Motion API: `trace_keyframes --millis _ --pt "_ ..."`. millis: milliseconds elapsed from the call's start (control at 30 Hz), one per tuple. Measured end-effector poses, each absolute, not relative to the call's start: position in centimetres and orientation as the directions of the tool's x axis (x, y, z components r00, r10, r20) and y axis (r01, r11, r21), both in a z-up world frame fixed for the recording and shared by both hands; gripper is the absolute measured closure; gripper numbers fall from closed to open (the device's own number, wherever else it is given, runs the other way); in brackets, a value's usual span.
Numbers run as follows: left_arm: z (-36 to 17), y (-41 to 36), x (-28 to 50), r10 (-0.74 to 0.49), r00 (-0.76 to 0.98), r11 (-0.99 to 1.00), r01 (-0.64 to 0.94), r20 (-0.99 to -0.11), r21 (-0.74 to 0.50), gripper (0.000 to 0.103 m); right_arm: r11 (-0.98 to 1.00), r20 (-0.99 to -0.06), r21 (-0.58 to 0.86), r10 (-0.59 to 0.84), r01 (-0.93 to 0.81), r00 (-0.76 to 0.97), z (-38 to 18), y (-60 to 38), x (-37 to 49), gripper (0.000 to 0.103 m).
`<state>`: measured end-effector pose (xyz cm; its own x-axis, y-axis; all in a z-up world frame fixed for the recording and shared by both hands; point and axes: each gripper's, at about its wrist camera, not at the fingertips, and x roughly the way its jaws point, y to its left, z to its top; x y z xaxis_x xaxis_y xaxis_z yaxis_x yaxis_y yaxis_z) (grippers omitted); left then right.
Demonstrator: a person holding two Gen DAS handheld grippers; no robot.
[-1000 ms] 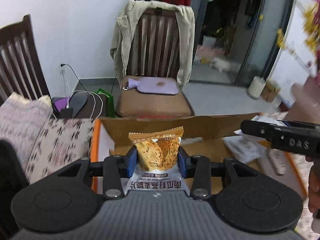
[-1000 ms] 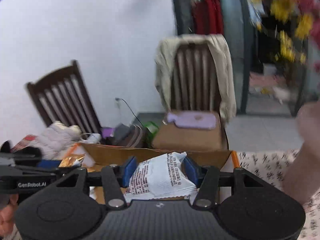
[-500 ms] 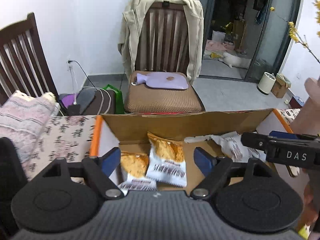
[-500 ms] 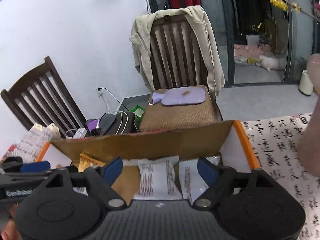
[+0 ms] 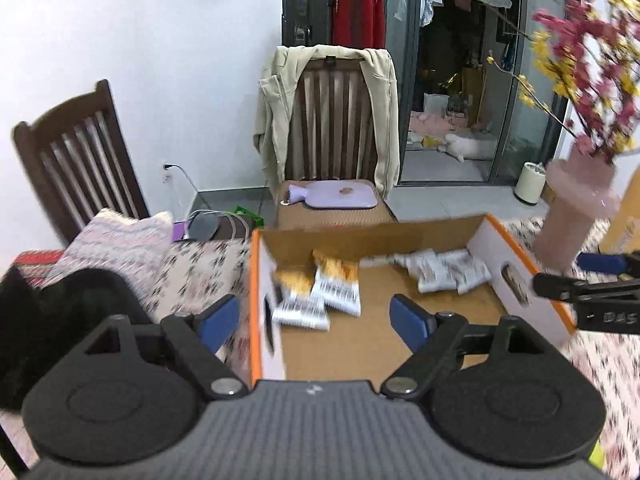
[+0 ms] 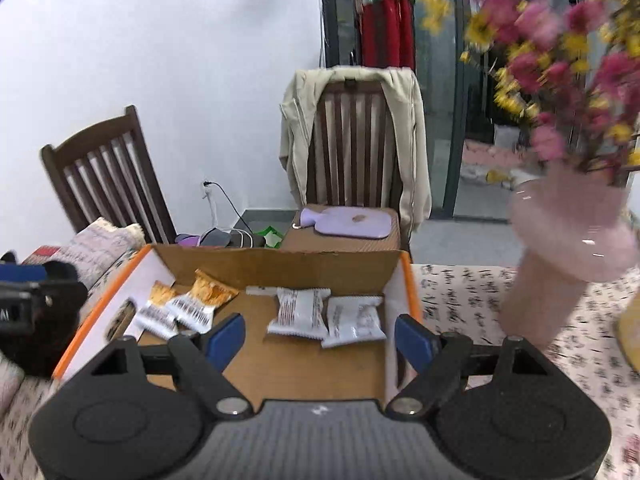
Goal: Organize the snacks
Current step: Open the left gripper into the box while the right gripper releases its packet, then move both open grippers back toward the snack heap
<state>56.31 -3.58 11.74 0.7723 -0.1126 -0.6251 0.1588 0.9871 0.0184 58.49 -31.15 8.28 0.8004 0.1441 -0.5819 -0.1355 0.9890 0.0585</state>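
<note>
Even indoor light, motion blur, fisheye

A second ago each gripper clamped a packet; now the left gripper (image 5: 314, 316) and right gripper (image 6: 320, 338) gape empty, drawn back from the cardboard box (image 6: 280, 264), where the orange packet (image 5: 336, 286) and white packet (image 6: 298, 312) lie

- The left wrist view looks forward and down over its own gripper (image 5: 316, 318), from just behind the near left corner of the cardboard box (image 5: 256, 280).
- The right wrist view looks the same way from behind the box's (image 6: 404, 276) near right side, close to the pink vase (image 6: 560, 264).
- Both views share the box interior, the jacket-draped chair (image 5: 332, 120) and the white wall.
</note>
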Motion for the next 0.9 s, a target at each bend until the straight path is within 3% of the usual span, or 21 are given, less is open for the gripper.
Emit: trace_keyframes --millis 200,533,900 --pt "11.3 -3.6 46.6 -0.082 0.807 0.990 0.132 -0.584 0.044 0.019 0.984 -0.533 0.022 0.161 -0.176 0.831 9.2 -31.9 48.9 0.020" --pt "9.8 -4.4 30.8 -0.175 0.841 0.979 0.203 -0.511 -0.002 0.018 0.973 -0.443 0.108 0.229 -0.202 0.867 8.2 -33.4 33.2 0.019" --pt "7.6 -2.2 15.2 -0.174 0.894 0.983 0.182 -0.414 -0.020 0.007 0.978 -0.350 0.071 0.210 -0.197 0.913 4.5 -31.6 16.6 0.008"
